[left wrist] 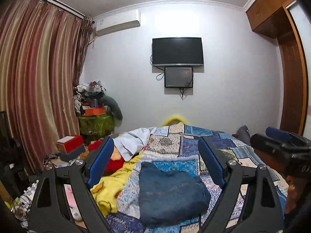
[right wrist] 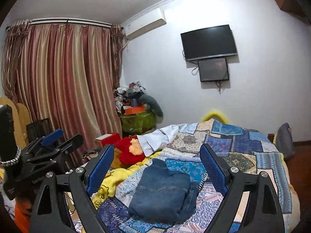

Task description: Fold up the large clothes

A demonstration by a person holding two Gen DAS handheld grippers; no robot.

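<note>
Folded jeans [left wrist: 171, 192] lie lengthwise away, between open left gripper [left wrist: 155, 145] fingers

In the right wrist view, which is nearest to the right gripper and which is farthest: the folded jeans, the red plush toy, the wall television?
From the right gripper:
1. Folded jeans, on the quilt between its fingers.
2. Red plush toy, left, at the bed's edge.
3. Wall television, high on the far wall, right.

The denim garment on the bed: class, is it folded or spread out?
Folded. The denim garment lies as a compact layered bundle on the patchwork quilt, edges doubled over; neither open gripper touches it.
</note>
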